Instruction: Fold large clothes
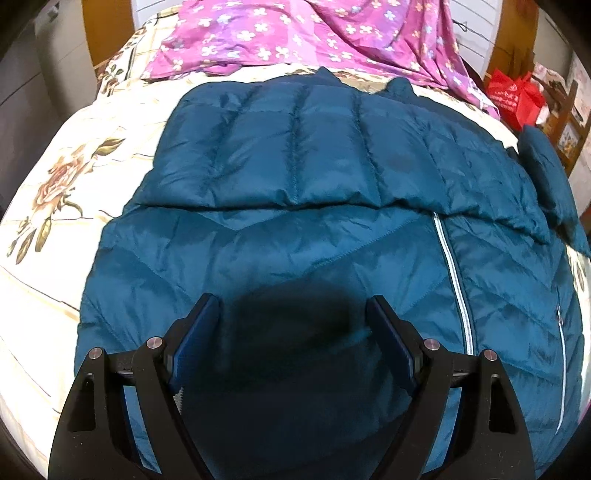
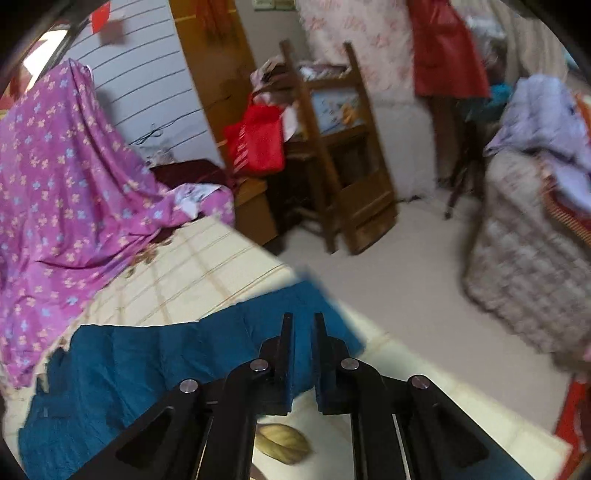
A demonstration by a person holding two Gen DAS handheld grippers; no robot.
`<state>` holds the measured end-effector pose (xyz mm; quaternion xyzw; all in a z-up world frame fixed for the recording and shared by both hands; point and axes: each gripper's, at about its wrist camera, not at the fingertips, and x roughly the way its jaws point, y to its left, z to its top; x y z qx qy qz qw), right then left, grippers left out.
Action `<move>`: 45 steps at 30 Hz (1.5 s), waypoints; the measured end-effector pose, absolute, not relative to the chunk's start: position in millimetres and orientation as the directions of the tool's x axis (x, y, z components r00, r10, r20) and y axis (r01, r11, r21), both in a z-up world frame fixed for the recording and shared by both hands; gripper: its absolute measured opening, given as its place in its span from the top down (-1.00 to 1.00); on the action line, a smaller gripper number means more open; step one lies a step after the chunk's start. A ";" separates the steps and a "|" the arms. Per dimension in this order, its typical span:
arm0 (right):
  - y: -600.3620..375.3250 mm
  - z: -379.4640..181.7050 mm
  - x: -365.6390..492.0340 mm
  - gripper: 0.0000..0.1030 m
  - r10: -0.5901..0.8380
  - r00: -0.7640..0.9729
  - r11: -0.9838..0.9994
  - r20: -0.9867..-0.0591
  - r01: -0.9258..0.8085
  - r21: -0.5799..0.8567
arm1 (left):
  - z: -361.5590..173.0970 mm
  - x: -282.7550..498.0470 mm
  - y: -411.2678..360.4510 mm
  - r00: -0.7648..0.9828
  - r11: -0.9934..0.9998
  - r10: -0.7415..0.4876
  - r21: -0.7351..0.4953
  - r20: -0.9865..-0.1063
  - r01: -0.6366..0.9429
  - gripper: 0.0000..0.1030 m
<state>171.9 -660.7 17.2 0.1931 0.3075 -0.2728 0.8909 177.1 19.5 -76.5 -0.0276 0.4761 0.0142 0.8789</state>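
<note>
A large teal quilted puffer jacket (image 1: 295, 192) lies spread on the bed, one sleeve folded across its chest and its white zipper (image 1: 456, 280) running down the right side. My left gripper (image 1: 291, 306) is open and empty, hovering just above the jacket's lower front. In the right wrist view, the jacket's other sleeve (image 2: 207, 347) stretches toward the bed's edge. My right gripper (image 2: 303, 321) is nearly closed with the sleeve's end between its fingers, a narrow gap showing between them.
The bed has a cream floral sheet (image 1: 55, 177). A purple flowered blanket (image 1: 295, 33) is piled at the head. Beside the bed are a red bag (image 2: 258, 136), a wooden chair (image 2: 343, 155), bare floor (image 2: 406, 266) and a covered pile of laundry (image 2: 535, 229).
</note>
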 end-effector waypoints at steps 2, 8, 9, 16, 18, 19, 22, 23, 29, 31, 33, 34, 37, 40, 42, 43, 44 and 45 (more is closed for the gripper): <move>-653.8 31.8 162.5 0.86 -0.387 0.663 0.779 -0.641 0.607 0.157 | -74.9 178.2 23.8 0.549 0.997 0.008 -0.033 -0.836 -0.065 -0.61; -649.3 12.4 162.9 0.84 -0.074 0.680 0.776 -0.729 0.498 0.386 | -80.1 177.9 34.8 0.528 0.994 -0.003 -0.061 -0.849 -0.093 -0.61; -652.3 -1.5 163.3 0.83 -0.024 0.660 0.753 -0.750 0.506 0.421 | -80.0 177.3 33.8 0.527 0.994 -0.001 -0.057 -0.850 -0.091 -0.61; -688.8 -50.7 157.5 -0.39 -0.037 0.659 0.669 -0.751 0.574 0.472 | -81.3 177.1 17.7 0.527 0.999 0.009 -0.015 -0.850 -0.042 -0.61; -708.5 -68.0 161.1 -0.39 0.004 0.676 0.609 -0.736 0.583 0.539 | -81.8 177.0 15.0 0.529 0.999 0.015 -0.004 -0.849 -0.035 -0.61; -714.9 -74.3 163.0 -0.39 0.019 0.685 0.586 -0.728 0.582 0.563 | -81.8 176.5 14.1 0.530 1.000 0.015 -0.001 -0.848 -0.031 -0.61; -730.2 -94.7 170.7 -0.42 0.092 0.730 0.532 -0.678 0.540 0.653 | -82.3 174.4 11.8 0.532 1.000 0.017 0.006 -0.846 -0.023 -0.61; -733.1 -95.6 172.8 -0.43 0.085 0.751 0.531 -0.655 0.522 0.668 | -82.6 173.8 10.7 0.535 1.000 0.022 0.014 -0.844 -0.020 -0.61; -741.4 -95.5 201.6 -0.65 0.053 0.795 0.541 -0.605 0.486 0.686 | -85.3 175.2 9.0 0.540 0.999 0.034 0.031 -0.841 -0.015 -0.61; -738.6 -93.4 214.6 -0.84 0.060 0.794 0.553 -0.605 0.478 0.682 | -85.3 175.5 8.4 0.542 0.999 0.037 0.035 -0.840 -0.015 -0.61; -730.4 -93.0 232.5 -0.84 0.125 0.792 0.586 -0.598 0.427 0.689 | -86.2 175.8 7.4 0.545 0.999 0.043 0.043 -0.837 -0.014 -0.61; -727.8 -94.8 240.4 -0.82 0.146 0.781 0.613 -0.607 0.409 0.676 | -86.3 175.6 6.7 0.546 0.999 0.045 0.046 -0.836 -0.013 -0.61; -724.8 -98.4 243.7 -0.58 0.116 0.790 0.632 -0.602 0.408 0.658 | -87.2 175.6 5.8 0.548 0.999 0.049 0.051 -0.835 -0.012 -0.61; -724.6 -105.0 239.8 0.21 0.077 0.789 0.636 -0.610 0.432 0.639 | -87.3 175.1 5.8 0.549 0.999 0.049 0.051 -0.835 -0.012 -0.61; -721.8 -108.3 238.1 0.59 0.045 0.761 0.665 -0.648 0.461 0.588 | -87.5 175.3 6.2 0.548 0.999 0.048 0.049 -0.835 -0.014 -0.61; -719.2 -106.9 238.7 0.77 0.047 0.756 0.678 -0.653 0.456 0.577 | -87.4 175.2 6.3 0.548 0.999 0.047 0.047 -0.835 -0.015 -0.61; -710.7 -101.0 239.6 0.78 0.026 0.750 0.716 -0.661 0.447 0.536 | -87.3 175.5 6.8 0.548 0.999 0.046 0.043 -0.835 -0.017 -0.61; -699.6 -91.6 239.8 0.79 -0.004 0.752 0.760 -0.659 0.431 0.486 | -87.1 175.8 7.3 0.548 0.999 0.047 0.043 -0.835 -0.020 -0.61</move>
